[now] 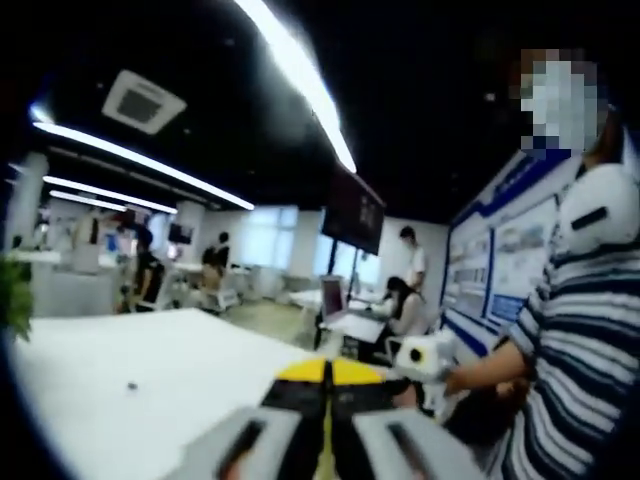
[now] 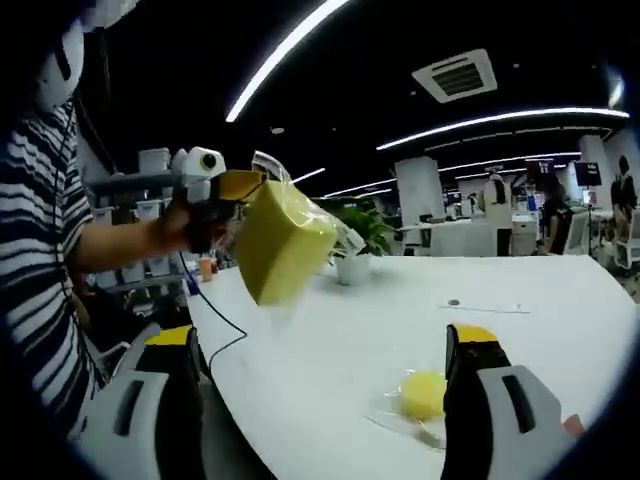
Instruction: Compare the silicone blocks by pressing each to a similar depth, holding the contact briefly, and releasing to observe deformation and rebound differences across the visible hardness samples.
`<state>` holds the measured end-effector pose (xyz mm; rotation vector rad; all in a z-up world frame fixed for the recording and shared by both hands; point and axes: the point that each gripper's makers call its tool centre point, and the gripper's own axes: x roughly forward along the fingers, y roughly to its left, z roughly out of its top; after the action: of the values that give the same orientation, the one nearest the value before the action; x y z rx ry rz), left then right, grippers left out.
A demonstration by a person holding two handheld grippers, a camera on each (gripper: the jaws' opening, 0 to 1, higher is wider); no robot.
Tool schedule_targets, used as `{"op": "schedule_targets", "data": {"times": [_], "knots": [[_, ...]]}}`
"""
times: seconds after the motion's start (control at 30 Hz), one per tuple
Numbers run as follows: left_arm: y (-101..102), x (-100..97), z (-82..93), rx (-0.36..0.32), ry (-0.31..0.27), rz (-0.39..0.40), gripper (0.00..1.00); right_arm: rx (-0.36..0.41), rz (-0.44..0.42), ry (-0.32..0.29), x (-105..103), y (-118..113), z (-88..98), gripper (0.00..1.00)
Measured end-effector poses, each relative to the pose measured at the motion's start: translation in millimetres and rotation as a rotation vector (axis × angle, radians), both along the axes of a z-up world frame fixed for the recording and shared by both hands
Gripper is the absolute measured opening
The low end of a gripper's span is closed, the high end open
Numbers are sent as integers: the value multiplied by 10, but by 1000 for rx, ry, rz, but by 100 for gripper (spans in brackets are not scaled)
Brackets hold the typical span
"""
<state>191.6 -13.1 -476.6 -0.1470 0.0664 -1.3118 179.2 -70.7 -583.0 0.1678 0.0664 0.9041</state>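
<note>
The left gripper (image 2: 238, 190) is showing in the right gripper view, up in the air above the white table (image 2: 330, 350). Its jaws are pinching a big yellow block (image 2: 283, 243) that is wrapped in clear plastic. The block is hanging tilted, well apart from the table top. A person's hand (image 2: 180, 228) is holding that gripper, and a striped sleeve (image 2: 40, 200) is showing at the left side. In the left gripper view, the two gray jaws are sitting pressed close together at the bottom, with something yellow (image 1: 330, 372) peeking out just past their tips; it is blurry there, so it may be the edge of the block. The right gripper (image 2: 325, 375) is holding nothing, and its jaws are standing spread wide apart. Between them, near the right jaw, a small round yellow block (image 2: 424, 392) is lying on the table in a clear wrapper. A potted plant (image 2: 352, 240) is standing farther back on the table. In the left gripper view, people (image 1: 405, 295) are sitting and standing at desks far behind.
</note>
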Motion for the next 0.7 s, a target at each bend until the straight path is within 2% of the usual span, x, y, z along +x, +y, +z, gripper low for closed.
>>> {"op": "schedule_targets", "data": {"times": [0.1,0.17,0.27,0.3,0.47,0.7], "knots": [[-29,-38,25,-5,-2,-18,0,112,64,26,13,70,185,86],[-59,-68,51,-12,-1,-36,0,161,95,18,28,97,294,83],[-95,-81,78,-11,-6,-51,0,185,119,22,56,121,341,80],[-112,-100,102,-14,-10,-64,0,210,133,43,77,131,358,78],[-171,-132,201,-33,-17,-92,0,314,210,59,67,190,521,67],[-225,-134,234,-54,-12,-106,0,343,254,57,97,278,608,50]]}}
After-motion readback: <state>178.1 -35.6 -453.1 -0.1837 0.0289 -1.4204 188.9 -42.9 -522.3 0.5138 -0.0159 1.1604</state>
